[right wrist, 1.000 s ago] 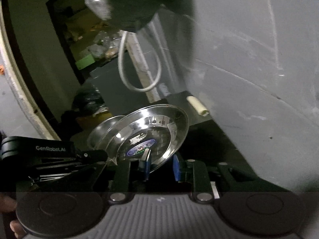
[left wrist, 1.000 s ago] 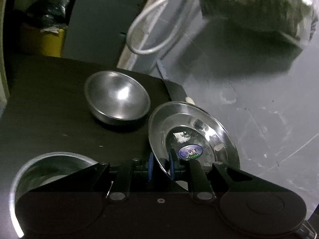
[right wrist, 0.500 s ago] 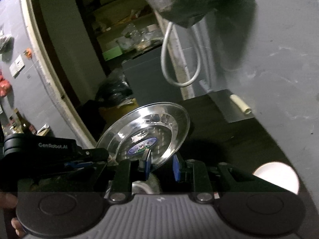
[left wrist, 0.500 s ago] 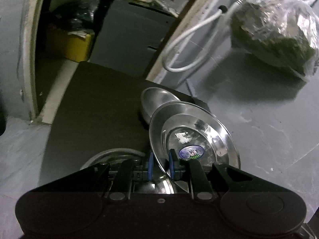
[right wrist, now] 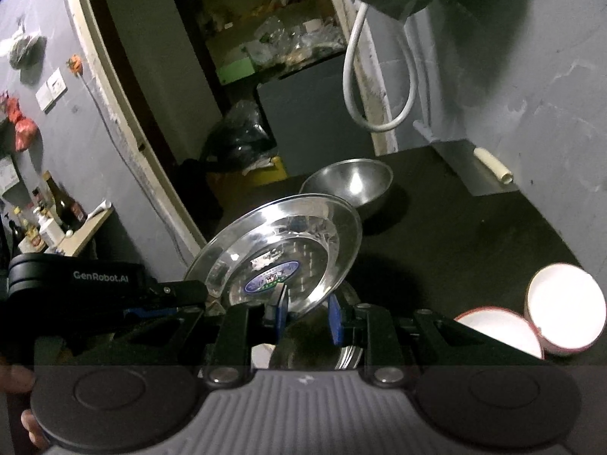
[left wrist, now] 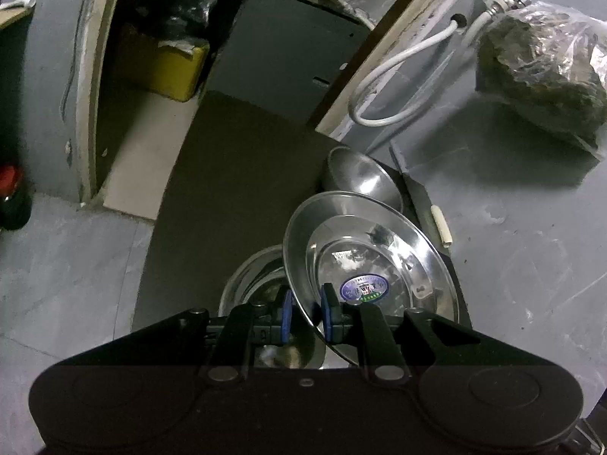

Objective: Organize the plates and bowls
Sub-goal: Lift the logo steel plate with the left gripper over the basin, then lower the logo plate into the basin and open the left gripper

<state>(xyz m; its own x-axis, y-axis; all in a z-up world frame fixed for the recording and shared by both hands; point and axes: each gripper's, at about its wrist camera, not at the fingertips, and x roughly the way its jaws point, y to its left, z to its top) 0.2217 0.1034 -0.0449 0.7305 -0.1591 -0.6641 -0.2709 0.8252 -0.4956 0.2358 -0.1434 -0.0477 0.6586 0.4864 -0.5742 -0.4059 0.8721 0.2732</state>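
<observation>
A steel plate [left wrist: 371, 261] with a blue round sticker is held tilted above the dark table [left wrist: 227, 174]. My left gripper [left wrist: 306, 313] is shut on its rim. My right gripper [right wrist: 306, 313] also stands around the plate's [right wrist: 288, 242] near rim; its pads look close on it. The left gripper's body [right wrist: 76, 284] shows at the left of the right wrist view. A steel bowl [left wrist: 360, 174] sits on the table beyond the plate, also in the right wrist view [right wrist: 353, 180]. Another steel dish [left wrist: 250, 276] lies under the plate.
Two white bowls with red rims [right wrist: 565, 311] stand at the table's right. A grey wall [left wrist: 531, 246] with a white hose [left wrist: 398, 76] and a hanging plastic bag [left wrist: 542, 53] borders the table. A doorway with a yellow bin [left wrist: 167, 64] lies beyond.
Both grippers have risen and drawn back with the plate. The table and bowls now look farther below, and the white bowls have come into the right wrist view.
</observation>
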